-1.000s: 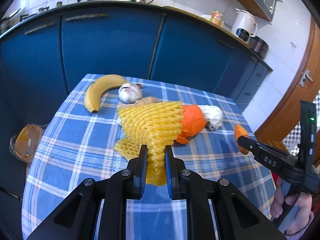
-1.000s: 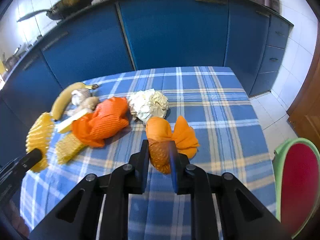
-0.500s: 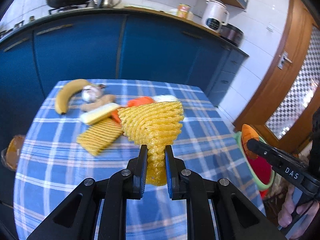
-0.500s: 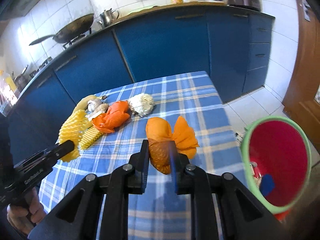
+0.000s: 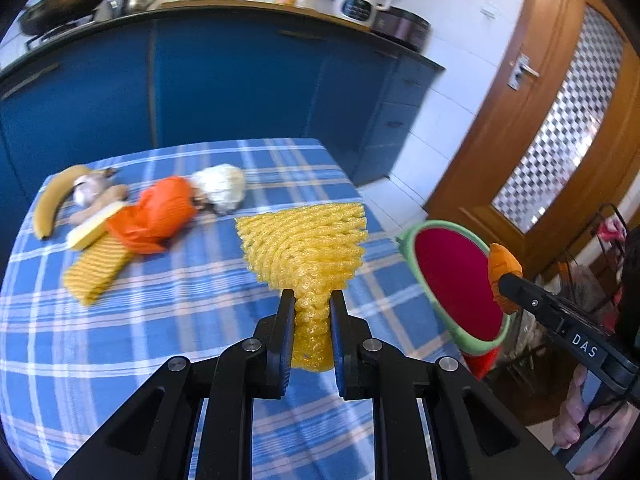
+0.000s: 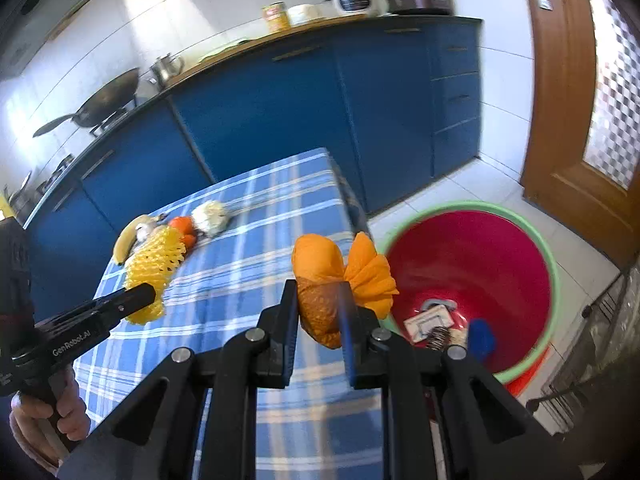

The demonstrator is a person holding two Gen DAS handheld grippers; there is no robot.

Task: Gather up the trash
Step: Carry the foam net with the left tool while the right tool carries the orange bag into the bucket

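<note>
Yellow foam fruit net (image 5: 306,248) pinched by its neck in left gripper (image 5: 311,312), held above table edge. Orange foam net (image 6: 340,276) clamped in right gripper (image 6: 318,312), beside rim of red bin (image 6: 552,264) on floor. Judged step: carry to bin. Each net best brought fully over opening before release; light foam likely drifts. Orange wrapper (image 5: 160,214), crumpled tissue (image 5: 220,192), flat yellow net (image 5: 96,270) left on checked tablecloth (image 5: 120,340).

You can read "DAS" on the right gripper (image 5: 505,283) side, and "GenRobot.AI" along the left gripper (image 6: 149,290) body.
</note>
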